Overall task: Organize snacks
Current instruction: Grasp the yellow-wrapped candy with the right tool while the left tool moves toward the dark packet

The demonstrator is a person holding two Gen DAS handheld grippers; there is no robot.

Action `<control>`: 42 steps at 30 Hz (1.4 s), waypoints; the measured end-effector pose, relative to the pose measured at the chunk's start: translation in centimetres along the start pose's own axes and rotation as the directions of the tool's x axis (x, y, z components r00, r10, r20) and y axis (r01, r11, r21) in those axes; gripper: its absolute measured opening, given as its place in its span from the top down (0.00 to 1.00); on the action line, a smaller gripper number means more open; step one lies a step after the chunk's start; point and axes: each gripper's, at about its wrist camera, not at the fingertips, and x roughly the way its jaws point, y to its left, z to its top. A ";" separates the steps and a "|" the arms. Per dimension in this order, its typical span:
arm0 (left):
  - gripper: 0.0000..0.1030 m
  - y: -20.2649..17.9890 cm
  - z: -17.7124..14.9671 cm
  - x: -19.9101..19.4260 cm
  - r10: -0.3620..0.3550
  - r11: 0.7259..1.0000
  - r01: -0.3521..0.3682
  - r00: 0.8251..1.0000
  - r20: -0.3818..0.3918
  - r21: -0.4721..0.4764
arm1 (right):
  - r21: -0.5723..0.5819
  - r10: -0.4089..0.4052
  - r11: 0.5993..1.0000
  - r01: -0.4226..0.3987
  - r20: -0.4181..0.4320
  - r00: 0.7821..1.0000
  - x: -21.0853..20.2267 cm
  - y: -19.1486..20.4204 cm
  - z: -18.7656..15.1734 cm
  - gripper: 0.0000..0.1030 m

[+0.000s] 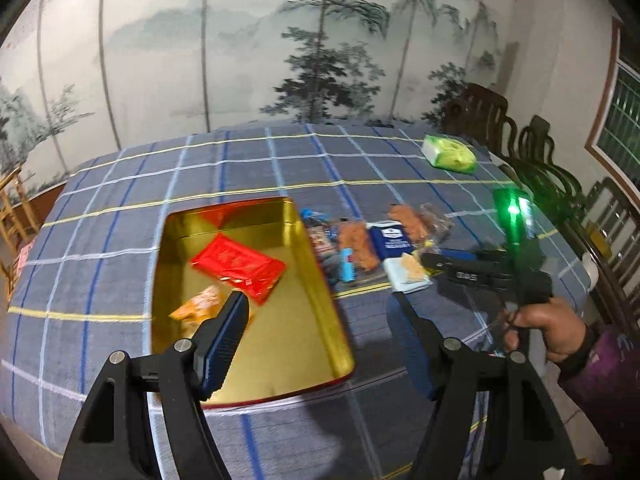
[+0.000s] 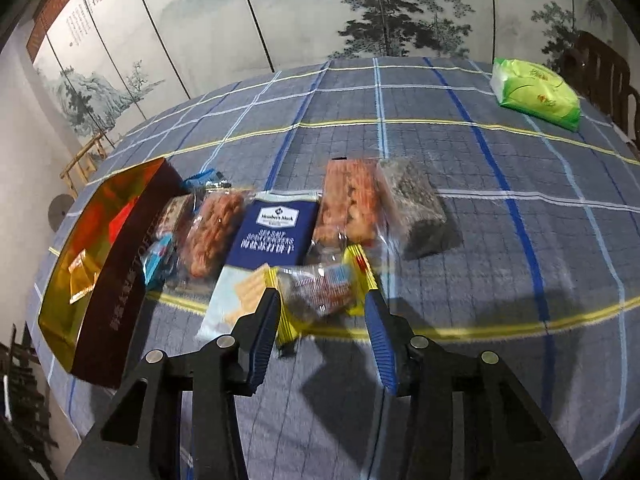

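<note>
A gold-lined tin (image 1: pixel 320 280) lies open on the checked tablecloth, with a red packet (image 1: pixel 236 266) and an orange snack bag (image 1: pixel 200 308) inside. My left gripper (image 1: pixel 320 304) is open and empty, above the tin's right wall. A row of loose snacks lies right of the tin: a navy cracker pack (image 2: pixel 274 228), orange snack packs (image 2: pixel 212 232) and a dark pack (image 2: pixel 416 204). My right gripper (image 2: pixel 322 296) stands around a yellow-edged clear snack packet (image 2: pixel 320 292), its fingers at the packet's two ends. The tin also shows in the right wrist view (image 2: pixel 108 276).
A green tissue pack (image 2: pixel 536 94) lies at the far right of the table; it also shows in the left wrist view (image 1: pixel 450 152). Dark wooden chairs (image 1: pixel 552 168) stand along the table's right side. A painted screen wall runs behind.
</note>
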 end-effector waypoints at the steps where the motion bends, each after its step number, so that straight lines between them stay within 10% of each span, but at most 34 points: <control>1: 0.34 -0.5 0.1 0.4 -0.007 1.000 0.007 1.000 -0.004 0.007 | -0.005 0.000 1.000 0.000 -0.004 1.000 0.4 0.0 0.2 0.57; 11: 0.33 -3.8 1.4 3.5 -0.051 0.997 0.053 0.998 -0.043 0.050 | 0.052 0.106 0.993 -0.106 0.004 0.994 0.8 -1.7 1.3 0.56; 31: 0.33 -6.9 4.2 8.2 -0.088 0.994 0.094 0.991 -0.099 0.061 | -0.100 0.008 0.995 -0.006 0.023 1.000 -1.9 -5.3 -1.8 0.72; 42: 0.33 -15.1 11.2 17.2 -0.312 0.947 0.321 0.926 -0.211 0.010 | 0.049 -0.188 0.982 0.184 0.111 0.976 -4.2 -13.0 -2.5 0.72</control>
